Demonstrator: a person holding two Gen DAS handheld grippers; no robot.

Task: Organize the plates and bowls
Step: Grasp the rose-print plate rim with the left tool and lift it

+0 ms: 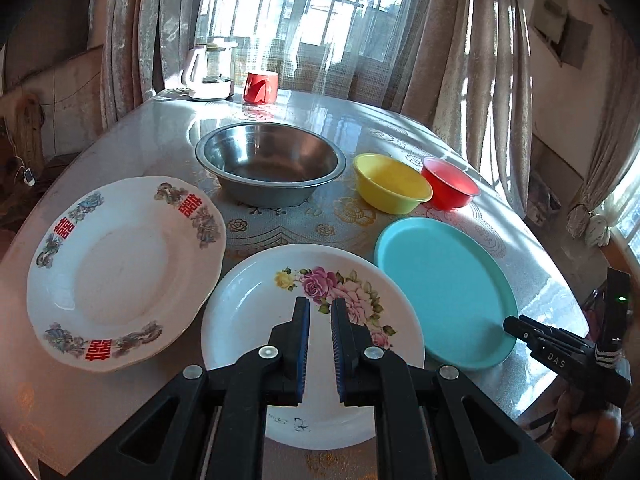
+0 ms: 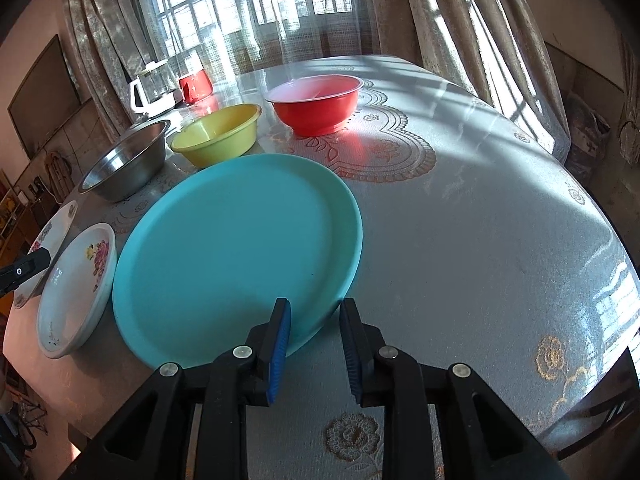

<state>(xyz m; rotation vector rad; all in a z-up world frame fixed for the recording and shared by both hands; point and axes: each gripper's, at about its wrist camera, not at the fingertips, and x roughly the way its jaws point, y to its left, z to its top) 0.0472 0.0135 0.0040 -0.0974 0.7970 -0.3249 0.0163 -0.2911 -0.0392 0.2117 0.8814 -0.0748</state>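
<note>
My left gripper (image 1: 320, 306) is shut and empty, hovering over a white rose-patterned plate (image 1: 256, 320). To its left lies a large white plate with red characters (image 1: 120, 272). Behind stand a steel bowl (image 1: 272, 168), a yellow bowl (image 1: 392, 184) and a red bowl (image 1: 450, 184). A teal plate (image 2: 236, 248) lies flat on the right. My right gripper (image 2: 315, 308) stands open just above the teal plate's near rim, its pads not pressing on anything. The right gripper (image 1: 520, 326) also shows at the teal plate's edge in the left wrist view.
A white kettle (image 1: 208, 72) and a red cup (image 1: 260, 87) stand at the far edge by the curtained window. The round table (image 2: 480, 220) has a patterned cloth. Its right half holds only the red bowl (image 2: 316, 108).
</note>
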